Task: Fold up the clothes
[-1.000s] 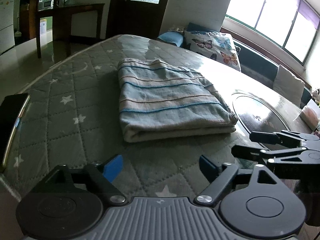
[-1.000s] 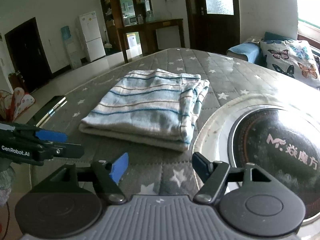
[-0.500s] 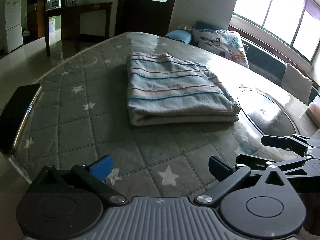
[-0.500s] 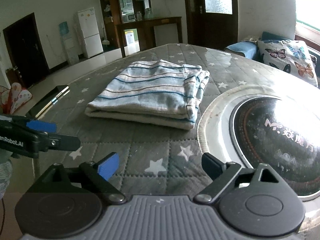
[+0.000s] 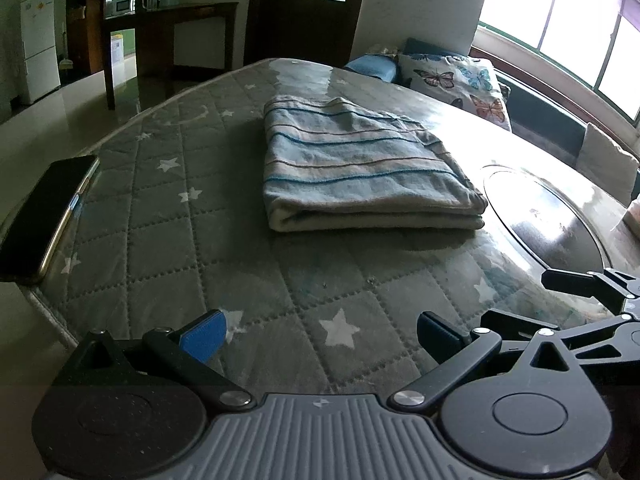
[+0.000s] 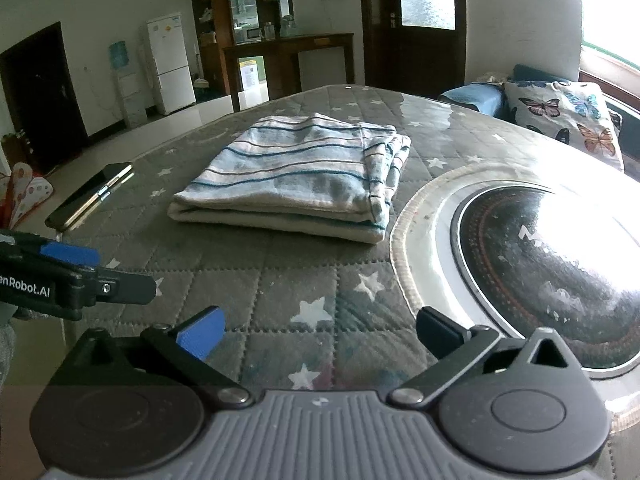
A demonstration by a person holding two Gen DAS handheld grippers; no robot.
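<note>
1. One folded striped garment (image 5: 360,176) lies at the middle of the table.
2. One phone (image 5: 44,216) lies at the table's left edge.
3. One round black hotplate (image 6: 560,272) is set in the table on the right.
4. Two grippers: the left gripper (image 5: 320,332) and the right gripper (image 6: 320,330), near.
5. One butterfly cushion (image 6: 568,120), far right.
6. One white fridge (image 6: 170,62), far left.

And there's the striped garment (image 5: 360,168), pale blue and white with thin teal and brown lines, folded into a neat thick rectangle, lying flat on the star-quilted bench (image 5: 192,240), folded edge facing the cameras.
</note>
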